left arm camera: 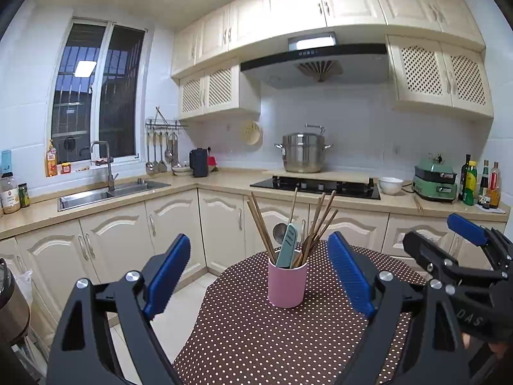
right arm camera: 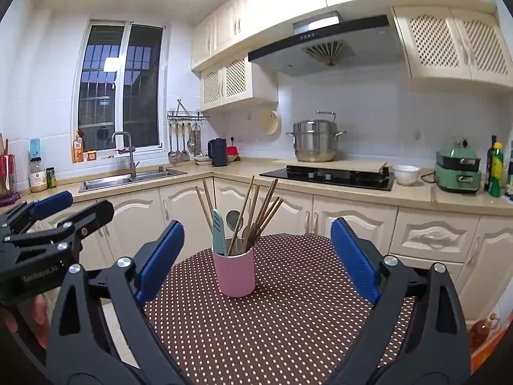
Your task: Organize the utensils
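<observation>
On the dotted worktop [left arm camera: 256, 337] stands the pink cup [left arm camera: 287, 284], already holding chopsticks [left arm camera: 261, 224], spoons and a teal utensil [left arm camera: 287, 245]. Left gripper [left arm camera: 259, 276] and right gripper [right arm camera: 256, 263] both gape wide and empty, well short of it. Sorting looks finished; the next move is probably just pulling clear.

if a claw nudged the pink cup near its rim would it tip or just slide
Probably tip: the pink cup is tall and narrow, and long chopsticks lean out well above its rim, likely making it top-heavy. The dotted tablecloth may grip its base, so pushing low seems safer.
</observation>
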The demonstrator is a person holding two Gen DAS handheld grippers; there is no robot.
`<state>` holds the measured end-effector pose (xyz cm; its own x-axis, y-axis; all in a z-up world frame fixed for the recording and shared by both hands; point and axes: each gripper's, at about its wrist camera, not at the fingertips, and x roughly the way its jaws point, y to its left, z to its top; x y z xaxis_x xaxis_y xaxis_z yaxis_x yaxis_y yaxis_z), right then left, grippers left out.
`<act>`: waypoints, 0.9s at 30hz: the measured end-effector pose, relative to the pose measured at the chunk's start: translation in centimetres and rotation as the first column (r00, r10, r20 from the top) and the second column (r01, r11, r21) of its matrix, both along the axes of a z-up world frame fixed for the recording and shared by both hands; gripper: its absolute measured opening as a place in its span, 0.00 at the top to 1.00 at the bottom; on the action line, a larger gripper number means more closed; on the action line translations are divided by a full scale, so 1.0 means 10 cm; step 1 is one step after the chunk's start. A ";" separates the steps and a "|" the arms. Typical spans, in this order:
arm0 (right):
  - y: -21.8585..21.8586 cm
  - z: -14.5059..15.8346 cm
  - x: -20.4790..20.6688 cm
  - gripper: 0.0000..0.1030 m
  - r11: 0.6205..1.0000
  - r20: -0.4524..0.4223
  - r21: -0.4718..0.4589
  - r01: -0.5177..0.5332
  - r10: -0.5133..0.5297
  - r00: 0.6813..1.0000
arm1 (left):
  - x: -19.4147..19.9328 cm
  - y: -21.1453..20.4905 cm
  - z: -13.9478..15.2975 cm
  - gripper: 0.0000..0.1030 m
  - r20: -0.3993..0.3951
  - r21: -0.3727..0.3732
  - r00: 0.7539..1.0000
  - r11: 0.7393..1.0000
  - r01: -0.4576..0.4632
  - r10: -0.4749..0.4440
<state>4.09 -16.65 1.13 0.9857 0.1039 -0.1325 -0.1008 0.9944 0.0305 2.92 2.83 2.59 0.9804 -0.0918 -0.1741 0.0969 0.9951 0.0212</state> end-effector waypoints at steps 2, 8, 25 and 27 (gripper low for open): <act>0.01 0.02 -0.10 0.09 1.000 0.008 -0.006 0.006 -0.005 1.000 | -0.11 -0.02 0.03 0.15 0.014 0.004 1.000 1.000 0.016 -0.016; -0.02 0.11 -0.36 0.08 1.000 0.053 0.005 0.004 -0.004 0.999 | -0.35 -0.07 0.12 0.14 0.062 0.024 0.998 1.000 0.014 -0.016; 0.02 0.22 -0.52 0.07 1.000 0.096 -0.013 0.008 -0.006 0.995 | -0.42 -0.07 0.21 0.14 0.121 0.012 0.993 1.000 -0.009 0.008; 0.01 0.21 -0.50 0.07 1.000 0.090 -0.012 0.006 -0.004 0.996 | -0.40 -0.06 0.20 0.14 0.117 0.007 0.993 1.000 -0.007 0.007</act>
<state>-0.92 -16.53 3.28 0.9942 0.0979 -0.0445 -0.0976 0.9952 0.0093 -1.08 2.23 4.64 0.9948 -0.0840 -0.0584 0.0864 0.9955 0.0395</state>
